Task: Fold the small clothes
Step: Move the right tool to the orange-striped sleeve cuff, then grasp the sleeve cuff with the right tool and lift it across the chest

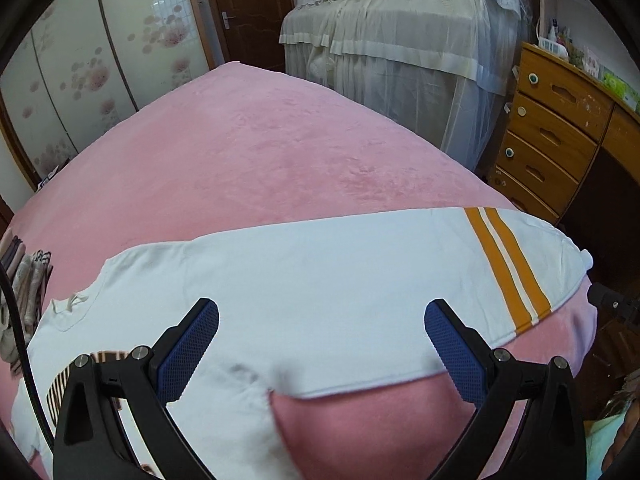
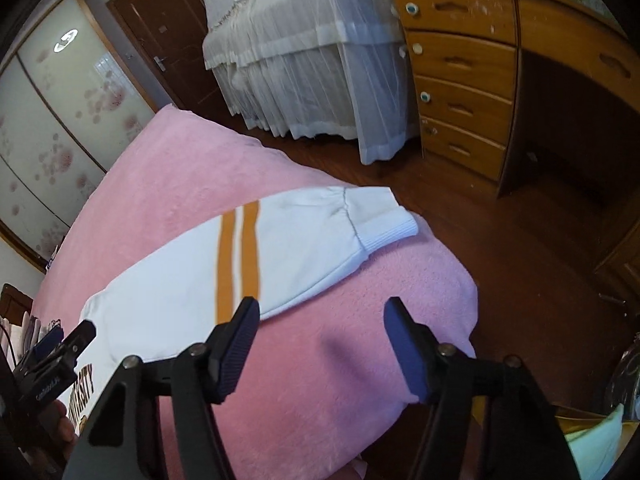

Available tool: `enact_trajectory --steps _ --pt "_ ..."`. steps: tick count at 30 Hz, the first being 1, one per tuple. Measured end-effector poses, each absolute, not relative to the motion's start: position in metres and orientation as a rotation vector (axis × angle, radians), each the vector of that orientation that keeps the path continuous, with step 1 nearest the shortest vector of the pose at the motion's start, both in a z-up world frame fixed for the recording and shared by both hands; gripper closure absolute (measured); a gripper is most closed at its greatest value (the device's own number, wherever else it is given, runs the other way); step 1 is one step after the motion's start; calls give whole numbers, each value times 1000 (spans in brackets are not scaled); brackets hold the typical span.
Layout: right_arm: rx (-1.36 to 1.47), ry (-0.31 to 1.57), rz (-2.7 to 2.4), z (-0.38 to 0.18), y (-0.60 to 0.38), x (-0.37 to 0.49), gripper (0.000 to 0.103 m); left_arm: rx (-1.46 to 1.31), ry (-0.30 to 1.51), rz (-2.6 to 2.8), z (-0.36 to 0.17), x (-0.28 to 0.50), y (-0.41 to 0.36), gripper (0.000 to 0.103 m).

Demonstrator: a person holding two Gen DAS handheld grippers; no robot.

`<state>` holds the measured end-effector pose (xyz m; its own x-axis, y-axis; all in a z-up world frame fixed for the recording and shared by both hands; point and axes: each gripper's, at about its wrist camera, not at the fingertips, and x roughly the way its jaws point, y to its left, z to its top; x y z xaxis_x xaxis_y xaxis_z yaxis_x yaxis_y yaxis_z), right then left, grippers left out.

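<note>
A white sweatshirt (image 1: 304, 280) with two orange stripes on its long sleeve lies spread on the pink bed (image 1: 248, 152). My left gripper (image 1: 320, 320) is open and empty, hovering over the sleeve near the armpit. In the right wrist view the sleeve (image 2: 280, 248) stretches toward the bed's corner, its ribbed cuff (image 2: 388, 232) near the edge. My right gripper (image 2: 320, 320) is open and empty above the bare blanket just in front of the sleeve's lower edge. Printed letters (image 2: 86, 392) show on the shirt's chest. The left gripper (image 2: 52, 360) also shows at the left there.
A pile of folded clothes (image 1: 24, 280) sits at the bed's left side. A wooden chest of drawers and desk (image 2: 464, 80) stands beyond the bed's corner. A lace-draped bed (image 1: 400, 40) is behind. The wooden floor (image 2: 500, 248) lies to the right.
</note>
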<state>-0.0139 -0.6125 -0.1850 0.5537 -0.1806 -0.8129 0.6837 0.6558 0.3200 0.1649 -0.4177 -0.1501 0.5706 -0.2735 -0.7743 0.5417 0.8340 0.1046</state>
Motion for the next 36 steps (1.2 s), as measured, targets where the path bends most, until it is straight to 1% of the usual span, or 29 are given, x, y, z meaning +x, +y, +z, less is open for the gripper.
enact_trajectory --steps 5,7,9,12,14,18,24,28,31,34,36 --pt "740 833 -558 -206 -633 -5 53 365 851 -502 -160 168 -444 1" --pt "773 830 -555 -215 -641 -2 57 350 857 -510 -159 168 -447 1" --pt "794 822 -555 -220 -646 1 58 338 862 -515 -158 168 -449 1" --pt "791 809 -556 -223 -652 6 70 323 872 -520 -156 168 -447 1" --pt "796 791 -534 -222 -653 7 86 315 875 -517 -155 168 -444 1" --pt "719 722 -529 -201 -641 7 87 303 866 -500 -146 166 -431 1" --pt "597 593 -408 -137 -597 18 88 285 819 -457 -121 161 -384 1" --pt "489 552 -265 -99 -545 44 88 254 778 -387 -97 164 -328 1" --pt "389 545 -157 -82 -495 67 88 225 764 -321 -83 169 -279 1" --pt "293 562 -61 -82 -443 90 88 195 775 -261 -80 173 -227 1" --pt "255 591 7 -91 -407 106 88 163 788 -213 -83 175 -191 1"
